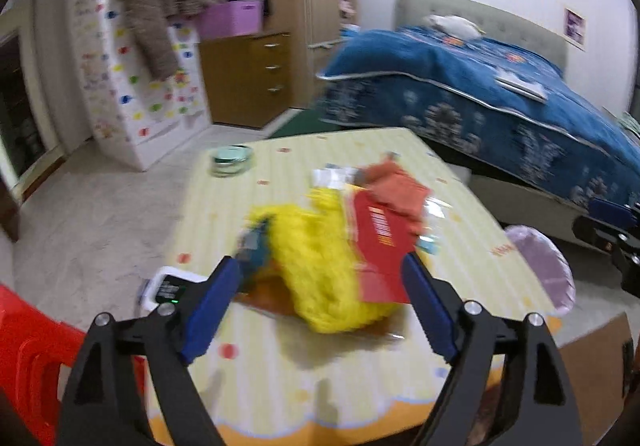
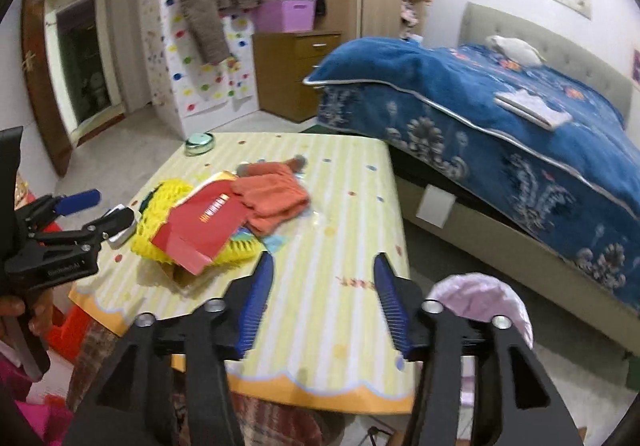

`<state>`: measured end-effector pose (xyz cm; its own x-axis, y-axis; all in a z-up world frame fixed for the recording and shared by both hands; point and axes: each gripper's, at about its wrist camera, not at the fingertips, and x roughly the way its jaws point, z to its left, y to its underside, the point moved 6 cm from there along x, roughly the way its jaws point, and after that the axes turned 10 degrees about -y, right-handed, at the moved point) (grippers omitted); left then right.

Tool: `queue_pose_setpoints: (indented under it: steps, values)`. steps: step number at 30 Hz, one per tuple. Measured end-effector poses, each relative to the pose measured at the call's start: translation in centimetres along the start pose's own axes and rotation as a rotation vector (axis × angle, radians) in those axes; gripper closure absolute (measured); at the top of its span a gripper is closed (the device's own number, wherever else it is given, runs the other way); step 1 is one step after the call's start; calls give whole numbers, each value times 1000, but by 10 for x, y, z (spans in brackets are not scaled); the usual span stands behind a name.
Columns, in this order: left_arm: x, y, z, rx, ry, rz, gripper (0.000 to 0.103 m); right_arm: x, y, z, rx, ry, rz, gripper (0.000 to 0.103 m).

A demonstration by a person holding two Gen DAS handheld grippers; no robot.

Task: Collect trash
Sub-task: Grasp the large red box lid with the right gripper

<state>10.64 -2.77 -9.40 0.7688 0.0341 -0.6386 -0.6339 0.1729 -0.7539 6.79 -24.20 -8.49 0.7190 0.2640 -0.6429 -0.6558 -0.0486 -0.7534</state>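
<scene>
Where yellow netting (image 1: pixel 328 270) lies, spread left hand-held gripper (image 1: pixel 324 266).

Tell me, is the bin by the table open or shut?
Open. The bin has no lid; its pink liner is folded over the rim beside the table. Whether it holds anything cannot be told.

blur: left-wrist view smeared | hidden: yellow mesh (image 2: pixel 158 224) partly under red carton (image 2: pixel 200 226)

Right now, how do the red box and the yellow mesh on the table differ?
The red box is flat, stiff and smooth with yellow print; the yellow mesh is a soft, netted, crumpled heap. The box lies on top, while the mesh sits under it, spreading out past its edges. Both lie in the same pile on the table, with neither the left gripper nor the right gripper holding them.
</scene>
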Motion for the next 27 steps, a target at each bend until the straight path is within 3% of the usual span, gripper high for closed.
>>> queue_pose_setpoints:
  steps: [7,9,13,14,17,27]
  values:
    - [11,-4,46,-69,-82,6,22,40,-13,39,-15,-104,42,46]
    - [13,0,55,-79,-93,14,22,55,-14,55,-30,-136,65,36]
    - [18,11,67,-90,-105,35,22,83,-14,85,-73,-165,108,35]
    - [19,13,70,-92,-105,40,22,87,-14,89,-78,-168,115,35]
    - [22,18,80,-106,-109,54,22,102,-16,98,-74,-169,123,20]
    - [27,26,92,-126,-89,72,22,148,-14,93,7,-125,197,19]
